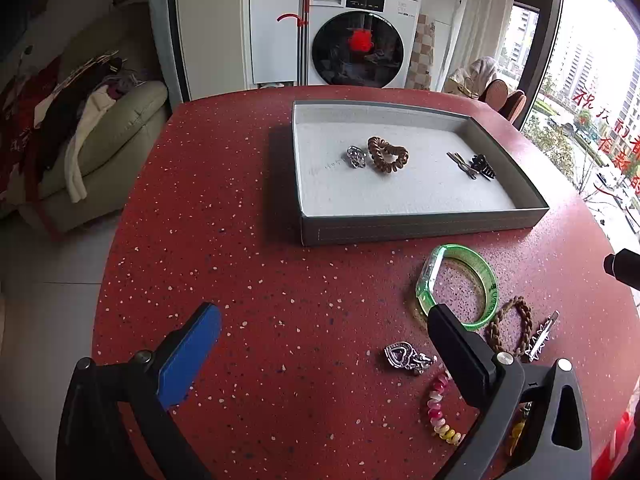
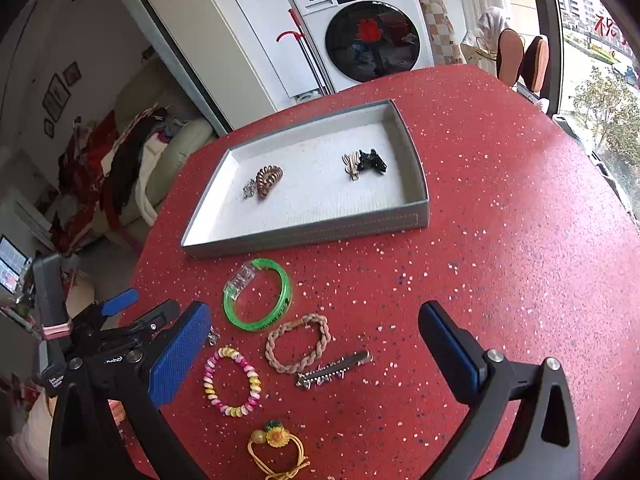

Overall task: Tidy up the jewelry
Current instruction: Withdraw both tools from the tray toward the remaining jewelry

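Hovering over the red speckled table, the right gripper has its fingers spread wide with nothing pinched between them; the left gripper is likewise spread and empty. At upper centre of the right wrist view, the grey tray holds a brown spiral hair tie and a black claw clip. Below it on the table lie a green bangle, a braided bracelet, a beaded bracelet and a silver hair clip.

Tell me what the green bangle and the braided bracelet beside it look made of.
Green bangle: translucent glossy plastic or resin, probably; light passes through and it has a clear block section. Braided bracelet: matte tan cord or leather, plaited strands; which one is unclear.
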Demonstrator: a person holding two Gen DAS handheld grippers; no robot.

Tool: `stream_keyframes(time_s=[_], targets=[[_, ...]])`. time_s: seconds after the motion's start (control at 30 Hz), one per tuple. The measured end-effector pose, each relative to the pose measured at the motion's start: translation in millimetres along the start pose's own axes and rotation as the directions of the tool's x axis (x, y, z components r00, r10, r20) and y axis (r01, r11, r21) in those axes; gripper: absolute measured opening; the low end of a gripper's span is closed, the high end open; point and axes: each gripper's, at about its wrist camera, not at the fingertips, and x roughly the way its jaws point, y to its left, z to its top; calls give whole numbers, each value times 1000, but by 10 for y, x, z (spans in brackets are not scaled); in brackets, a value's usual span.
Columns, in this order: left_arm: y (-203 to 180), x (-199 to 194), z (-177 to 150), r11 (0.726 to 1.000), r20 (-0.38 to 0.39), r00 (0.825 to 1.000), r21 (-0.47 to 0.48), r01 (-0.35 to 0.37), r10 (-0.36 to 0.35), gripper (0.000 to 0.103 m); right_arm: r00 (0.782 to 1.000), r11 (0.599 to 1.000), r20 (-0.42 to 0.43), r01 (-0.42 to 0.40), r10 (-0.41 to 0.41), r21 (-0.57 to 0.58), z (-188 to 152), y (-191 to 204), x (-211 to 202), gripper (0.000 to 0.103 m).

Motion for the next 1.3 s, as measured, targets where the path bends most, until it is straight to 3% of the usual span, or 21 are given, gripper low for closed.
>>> stream_keyframes(time_s=[0.23,0.5,0.67,0.9,1.17,1.23,1.3], targets=[[-72,108,-152,997,-57,998,-74,-21,17,103,986,989,-88,141,-138,30,-376,-89,154,103],[-138,208,-216,988,-92,992,-124,-93,82,103,946,945,-96,318,-310,76,-477,-193,240,103],[-185,209,-227,985,-94,991,-136,-105,93,103,931,923,-101,361,-350,129,-487,-259,301,101],[-258,253,-258,984,-100,986,-111,-142,132,103,926,924,-82,375,-370,70,-469,-101,406,98],[-186,293,-322,984,-107,982,-74,-162,154,103,939,941,-57,337,-338,-37,-512,-66,318,79],[-169,289,-326,985,-102,983,-66,-160,153,103,934,935,-59,350,-354,-58,-527,-87,300,69],[-162,289,-324,986,-99,984,-59,-157,150,103,929,929,-56,360,-366,-88,-538,-89,285,66]])
